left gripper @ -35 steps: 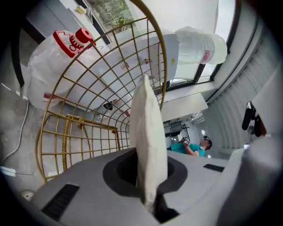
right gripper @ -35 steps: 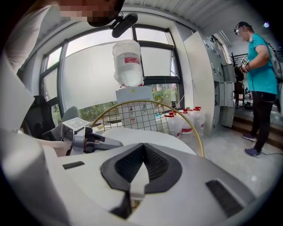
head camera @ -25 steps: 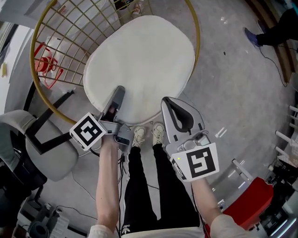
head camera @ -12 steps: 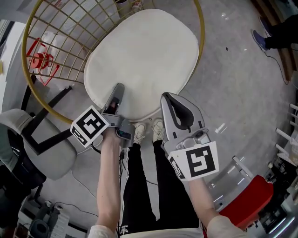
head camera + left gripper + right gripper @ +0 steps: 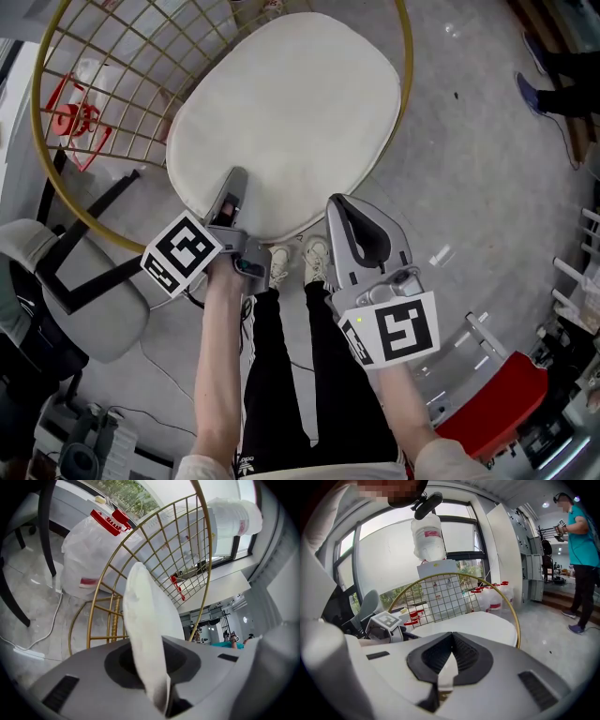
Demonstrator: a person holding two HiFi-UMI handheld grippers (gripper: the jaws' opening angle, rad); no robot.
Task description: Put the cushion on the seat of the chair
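A white oval cushion (image 5: 286,112) lies flat on the seat of a round gold wire chair (image 5: 406,56). My left gripper (image 5: 234,183) grips the cushion's near edge; its jaws are opening, and the thin white edge (image 5: 147,620) still runs down between them. My right gripper (image 5: 342,208) sits at the near right edge with its jaws closed. A sliver of white cushion (image 5: 446,672) shows pinched between its dark pads. The cushion's top (image 5: 487,623) spreads ahead of it, in front of the wire backrest (image 5: 445,597).
A grey office chair (image 5: 94,319) stands at the lower left. White jugs with red caps (image 5: 89,550) sit behind the wire back. A red-and-metal object (image 5: 497,403) is at the lower right. The person's shoes (image 5: 281,267) are just under the seat's front. Another person (image 5: 581,550) stands far right.
Both grippers have sunk a little with the cushion's near edge, the left more than the right. The cushion lies lower on the seat.
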